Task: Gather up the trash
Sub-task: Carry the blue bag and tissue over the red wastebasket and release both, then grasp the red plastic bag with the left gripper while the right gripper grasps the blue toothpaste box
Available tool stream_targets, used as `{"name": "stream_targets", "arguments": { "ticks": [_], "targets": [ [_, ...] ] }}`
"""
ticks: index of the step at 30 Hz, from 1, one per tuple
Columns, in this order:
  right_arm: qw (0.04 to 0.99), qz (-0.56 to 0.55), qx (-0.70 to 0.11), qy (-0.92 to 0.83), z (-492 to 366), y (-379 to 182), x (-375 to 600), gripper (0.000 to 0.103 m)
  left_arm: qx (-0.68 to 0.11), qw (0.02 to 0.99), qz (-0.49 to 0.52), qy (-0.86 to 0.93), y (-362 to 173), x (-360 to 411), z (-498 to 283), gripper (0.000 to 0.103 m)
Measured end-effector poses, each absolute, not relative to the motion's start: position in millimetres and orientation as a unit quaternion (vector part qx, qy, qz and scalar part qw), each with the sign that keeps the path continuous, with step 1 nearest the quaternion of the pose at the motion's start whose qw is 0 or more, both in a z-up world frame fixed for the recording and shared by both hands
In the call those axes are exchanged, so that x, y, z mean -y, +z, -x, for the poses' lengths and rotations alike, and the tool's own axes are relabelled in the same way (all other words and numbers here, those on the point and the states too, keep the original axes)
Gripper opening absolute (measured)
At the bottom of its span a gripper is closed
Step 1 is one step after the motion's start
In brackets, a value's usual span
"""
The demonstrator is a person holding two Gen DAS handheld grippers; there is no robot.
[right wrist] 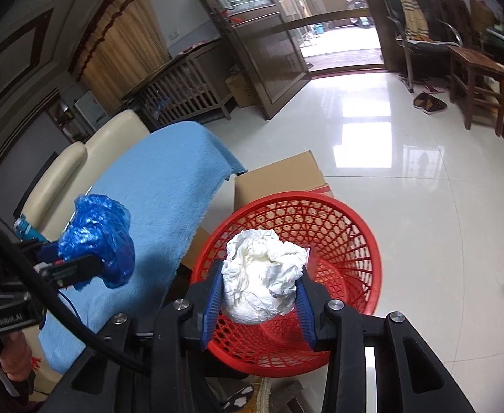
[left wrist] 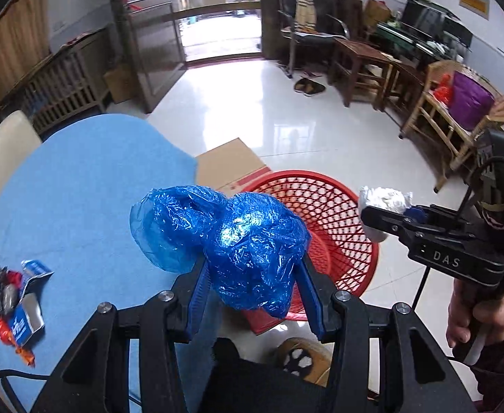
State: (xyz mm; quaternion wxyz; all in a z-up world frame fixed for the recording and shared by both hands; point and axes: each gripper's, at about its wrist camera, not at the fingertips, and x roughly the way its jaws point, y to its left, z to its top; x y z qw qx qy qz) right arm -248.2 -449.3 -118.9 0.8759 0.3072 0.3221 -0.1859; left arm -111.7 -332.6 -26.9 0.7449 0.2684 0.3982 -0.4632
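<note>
Two soft, light things are held — a crumpled blue plastic bag [left wrist: 241, 244] in the left gripper [left wrist: 252, 296] and a white paper wad [right wrist: 262, 275] in the right gripper [right wrist: 259, 304], each one squeezed at its middle by half-closed jaws. Both are likely squashy and easy to drop if let loose. The wad is held over the red basket [right wrist: 362, 241]; the bag is held near the table's [left wrist: 80, 186] right edge, beside the basket rim. More wrappers [left wrist: 14, 306] are left near the table's left edge. Open floor is seen past the basket.
</note>
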Motion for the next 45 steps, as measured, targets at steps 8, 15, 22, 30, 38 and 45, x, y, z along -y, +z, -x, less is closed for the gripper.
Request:
{"name": "stream_targets", "arguments": {
  "ticks": [8,15,22,30,38,45],
  "targets": [
    [0.871,-0.329,-0.313,-0.188,258,-118,459,0.043,-0.408,0.725,-0.257,-0.492,-24,347,118,0.054],
    [0.865,-0.350,-0.314,-0.176,257,-120,462,0.059,-0.409,0.720,-0.243,-0.506,-23,346,115,0.067],
    [0.869,-0.345,-0.308,-0.177,255,-110,458,0.059,-0.405,0.744,-0.226,-0.481,-20,314,96,0.067],
    [0.877,-0.330,-0.307,-0.164,239,-95,443,0.059,-0.395,0.794,-0.207,-0.414,-18,234,67,0.069],
    [0.887,-0.310,-0.316,-0.130,206,-82,415,0.058,-0.411,0.847,-0.154,-0.299,-25,113,31,0.069],
    [0.902,-0.257,-0.342,-0.066,144,-64,353,0.058,-0.429,0.875,-0.093,-0.204,-41,11,3,0.069]
  ]
}}
